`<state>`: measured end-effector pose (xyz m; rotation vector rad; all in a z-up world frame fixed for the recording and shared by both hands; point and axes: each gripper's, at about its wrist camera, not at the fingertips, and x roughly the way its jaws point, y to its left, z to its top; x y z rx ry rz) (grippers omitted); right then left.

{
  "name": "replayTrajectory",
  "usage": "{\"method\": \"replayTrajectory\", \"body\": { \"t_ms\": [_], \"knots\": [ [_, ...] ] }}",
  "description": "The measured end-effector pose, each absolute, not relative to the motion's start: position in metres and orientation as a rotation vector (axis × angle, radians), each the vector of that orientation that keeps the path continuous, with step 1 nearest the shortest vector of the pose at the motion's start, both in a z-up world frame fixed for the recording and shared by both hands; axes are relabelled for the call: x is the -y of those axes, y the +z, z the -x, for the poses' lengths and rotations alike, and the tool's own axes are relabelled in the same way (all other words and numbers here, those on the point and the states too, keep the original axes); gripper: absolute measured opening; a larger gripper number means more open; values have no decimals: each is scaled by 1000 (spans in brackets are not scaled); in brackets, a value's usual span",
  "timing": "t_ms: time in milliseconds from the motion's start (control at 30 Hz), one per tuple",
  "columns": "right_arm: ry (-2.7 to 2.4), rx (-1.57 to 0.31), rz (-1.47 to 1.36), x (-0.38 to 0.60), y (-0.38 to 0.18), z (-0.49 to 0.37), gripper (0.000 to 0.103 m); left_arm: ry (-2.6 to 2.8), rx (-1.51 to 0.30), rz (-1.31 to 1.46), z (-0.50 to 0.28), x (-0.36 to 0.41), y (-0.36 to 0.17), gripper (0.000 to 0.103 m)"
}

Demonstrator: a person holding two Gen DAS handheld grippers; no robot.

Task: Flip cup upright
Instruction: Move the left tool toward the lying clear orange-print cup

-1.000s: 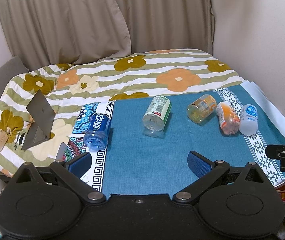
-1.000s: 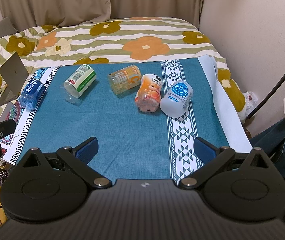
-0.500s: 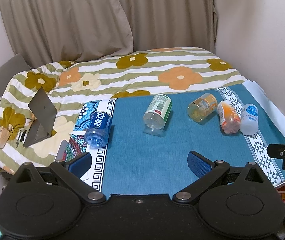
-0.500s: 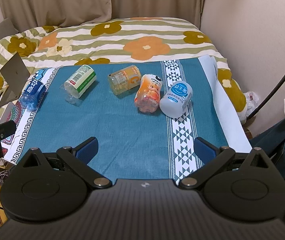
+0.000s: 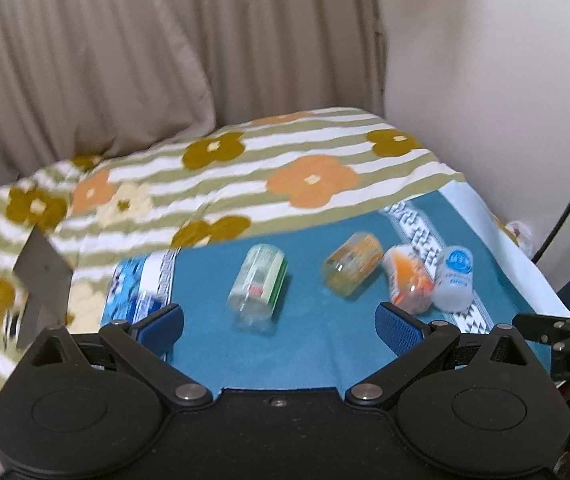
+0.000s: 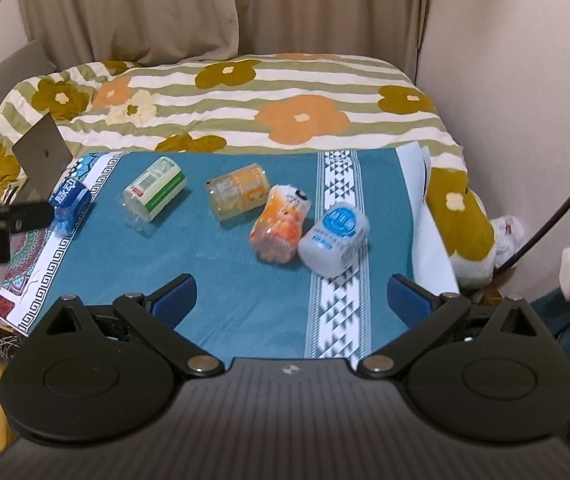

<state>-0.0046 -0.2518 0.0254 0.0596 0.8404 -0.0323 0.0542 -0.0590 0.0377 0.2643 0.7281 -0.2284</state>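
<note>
Several plastic cups lie on their sides on a teal cloth (image 6: 225, 280): a blue one (image 6: 67, 202) at the left, a green-labelled one (image 6: 155, 192), an orange clear one (image 6: 237, 196), an orange printed one (image 6: 281, 222) and a white one with a blue lid (image 6: 335, 236). The left wrist view shows the same row, with the green-labelled cup (image 5: 259, 284) in the middle and the white one (image 5: 455, 280) at the right. My left gripper (image 5: 279, 322) is open and empty, short of the green-labelled cup. My right gripper (image 6: 291, 298) is open and empty, just short of the white cup.
The cloth lies on a bed with a flowered striped blanket (image 6: 245, 100). A grey laptop (image 6: 41, 156) stands open at the left. Curtains (image 6: 205, 4) hang behind, and a wall (image 6: 517, 60) is at the right. A black cable (image 6: 557, 208) hangs at the right.
Both grippers have moved forward toward the cups, which now look larger. The left view has swung right and is blurred. Both grippers stay open.
</note>
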Motion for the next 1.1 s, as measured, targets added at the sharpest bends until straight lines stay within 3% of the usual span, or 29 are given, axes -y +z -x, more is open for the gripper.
{"method": "replayTrajectory", "body": {
  "t_ms": [333,833,1100],
  "knots": [
    [-69,-899,-89,281,2,-27,103,-472,-678,-488,-126,109,15,103],
    [-257,-1009,-221,292,-52,-74,103,-674,-957,-665,-243,165,-86,103],
    [-327,-1059,-285,299,-74,-86,103,-741,-1094,-658,-272,180,-123,96]
  ]
}}
